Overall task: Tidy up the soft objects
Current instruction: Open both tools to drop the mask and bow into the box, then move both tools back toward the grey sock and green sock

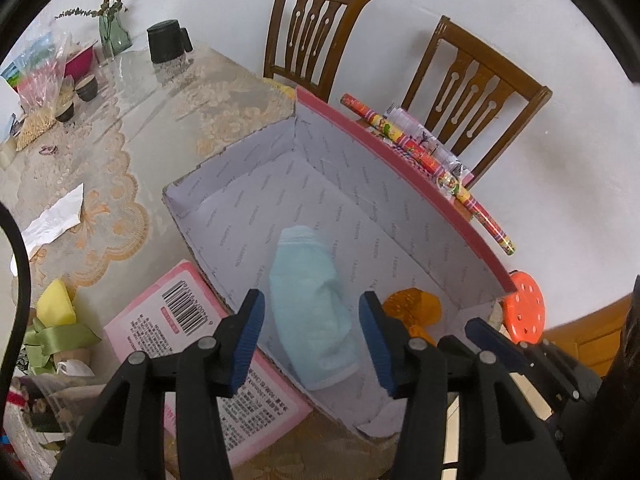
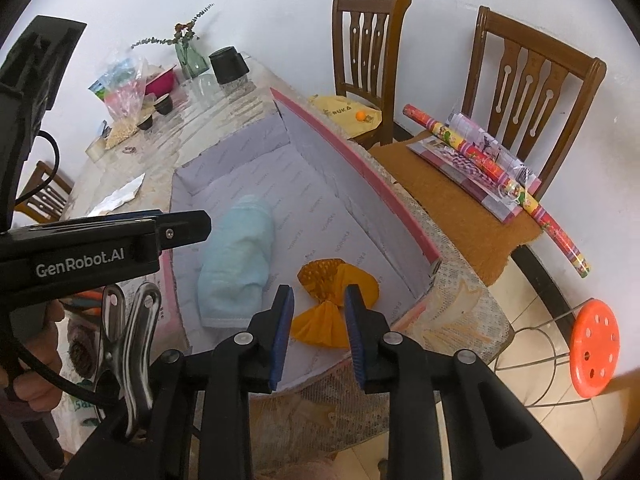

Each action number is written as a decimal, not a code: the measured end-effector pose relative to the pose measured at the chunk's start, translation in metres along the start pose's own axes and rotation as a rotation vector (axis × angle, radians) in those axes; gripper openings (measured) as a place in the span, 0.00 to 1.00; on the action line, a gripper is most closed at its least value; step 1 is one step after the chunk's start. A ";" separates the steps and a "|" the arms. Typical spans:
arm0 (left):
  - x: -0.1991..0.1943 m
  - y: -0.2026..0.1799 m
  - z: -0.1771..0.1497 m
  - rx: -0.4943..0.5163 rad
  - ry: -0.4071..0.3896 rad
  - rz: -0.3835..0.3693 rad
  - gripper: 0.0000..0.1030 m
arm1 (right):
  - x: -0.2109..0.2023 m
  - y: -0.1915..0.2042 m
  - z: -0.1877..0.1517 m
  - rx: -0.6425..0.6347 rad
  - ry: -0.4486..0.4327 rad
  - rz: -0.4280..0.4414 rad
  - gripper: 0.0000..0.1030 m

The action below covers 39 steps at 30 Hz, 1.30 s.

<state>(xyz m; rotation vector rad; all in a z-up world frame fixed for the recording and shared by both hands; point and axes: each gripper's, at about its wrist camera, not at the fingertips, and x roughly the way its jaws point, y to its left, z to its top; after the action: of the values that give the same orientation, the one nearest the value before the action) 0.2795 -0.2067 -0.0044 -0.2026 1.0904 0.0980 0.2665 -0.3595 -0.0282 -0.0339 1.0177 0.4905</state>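
A big open box point(image 1: 280, 184) sits on the table point(image 1: 168, 92), and it is the landmark here. Its walls are grey inside, and its far rim is pink.

A rolled blue towel point(image 1: 308, 304) lies on the box floor, near the box's near left wall. An orange bow point(image 2: 336, 300) lies on the box floor too, just beside the towel, toward the near right corner. The far half of the box floor is bare, so there is lots of room there.

The left gripper point(image 1: 316, 336) hangs over the near edge of the box. Its jaws stand wide apart, one on each side of the towel's near end. They are above the towel and hold nothing.

The right gripper point(image 2: 318, 332) hangs over the near right part of the box. Its jaws are a little apart, with a narrow gap. The bow shows between them, lower down. The pads do not press on it.

A pink pack point(image 1: 192, 340) lies flat on the table, touching the box's near left wall. A yellow sponge point(image 1: 56, 304) and green ribbon point(image 1: 52, 340) lie left of the box, past the pack.

Two chairs point(image 2: 532, 80) stand behind the box's far rim. A paper roll point(image 2: 496, 176) lies on one chair. An orange stool point(image 2: 594, 346) stands on the floor, past the box's right corner.
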 end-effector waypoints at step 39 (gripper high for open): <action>-0.119 0.053 -0.073 0.134 -0.114 -0.096 0.50 | -0.084 0.092 -0.056 0.043 -0.119 -0.091 0.27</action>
<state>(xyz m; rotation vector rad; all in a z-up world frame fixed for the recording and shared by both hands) 0.1518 -0.1674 0.0629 -0.1274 0.9682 -0.0490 0.1485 -0.3234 0.0290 -0.0125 0.9053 0.3826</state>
